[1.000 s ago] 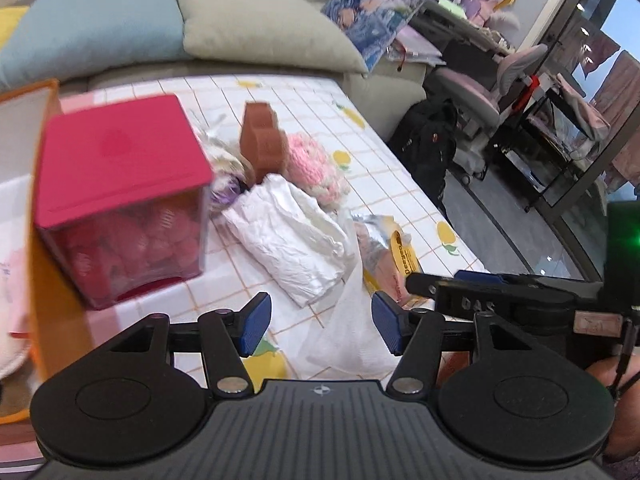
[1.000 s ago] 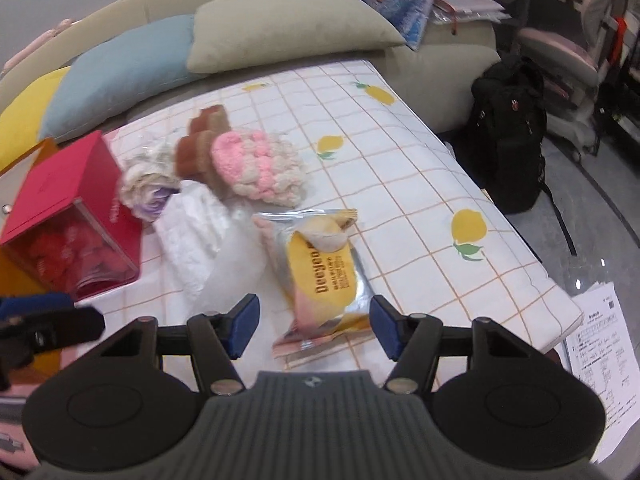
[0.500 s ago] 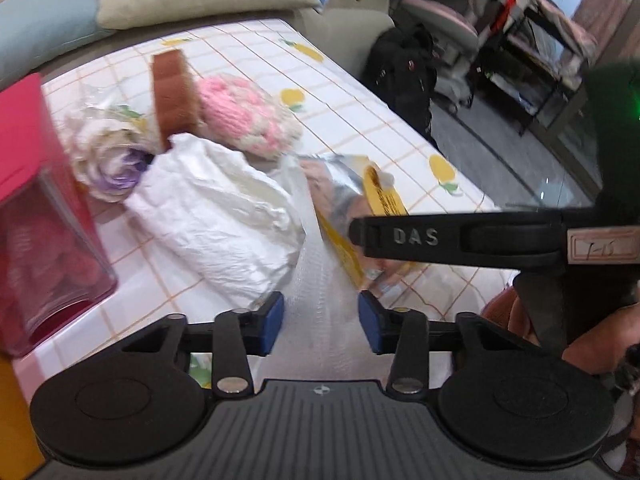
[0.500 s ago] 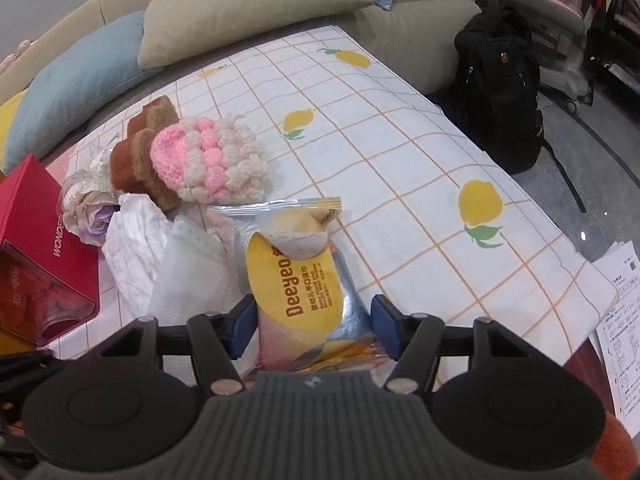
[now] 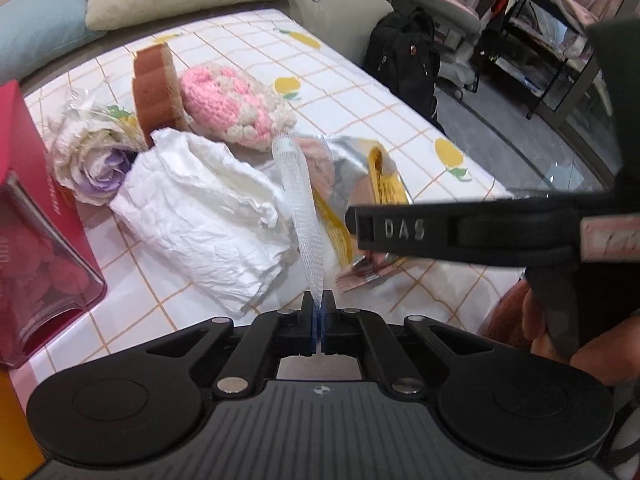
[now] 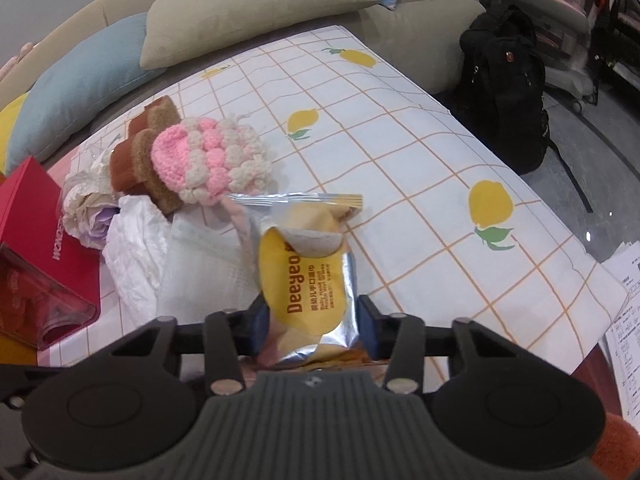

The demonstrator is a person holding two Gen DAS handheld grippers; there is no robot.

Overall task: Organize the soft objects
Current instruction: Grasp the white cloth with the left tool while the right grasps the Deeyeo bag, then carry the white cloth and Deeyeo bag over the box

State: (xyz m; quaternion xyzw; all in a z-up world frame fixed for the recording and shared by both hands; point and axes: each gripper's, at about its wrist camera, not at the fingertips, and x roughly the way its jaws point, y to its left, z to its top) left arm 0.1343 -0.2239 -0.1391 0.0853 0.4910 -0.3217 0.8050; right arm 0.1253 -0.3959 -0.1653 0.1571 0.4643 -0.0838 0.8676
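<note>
- Left wrist view: the left gripper (image 5: 318, 312) has its fingers pressed together on the near end of a translucent white mesh sleeve (image 5: 302, 208), which runs away from the fingers over the pile of soft goods.
- Left of the sleeve, a crumpled white cloth (image 5: 200, 216) lies on the surface (image 5: 360, 92), which is covered in a lemon-print check cloth. Beyond it sit a cream and purple fabric flower (image 5: 90, 160), a brown plush piece (image 5: 156, 92) and a pink and cream crocheted item (image 5: 232, 104).
- A red box (image 5: 36, 216) with a clear front stands at the left edge.
- The right gripper (image 5: 460, 232) crosses the right side of this view just above a silver and yellow wet wipes pack (image 5: 372, 184); its fingertips cannot be seen here.
- Right wrist view: the right gripper (image 6: 314, 322) holds its fingers partly open on either side of the near end of the wet wipes pack (image 6: 308, 280). They sit against or just beside its edges; a firm grip cannot be confirmed.
- The pack lies on the surface (image 6: 400, 152), just beside the mesh sleeve (image 6: 208, 264) and the white cloth (image 6: 136, 252).
- The crocheted item (image 6: 212, 160) rests against the brown plush piece (image 6: 140, 152), with the fabric flower (image 6: 92, 212) and red box (image 6: 40, 232) to the left.
- Cushions (image 6: 240, 8) line a sofa behind, and a black backpack (image 6: 504, 92) stands on the floor at right.
</note>
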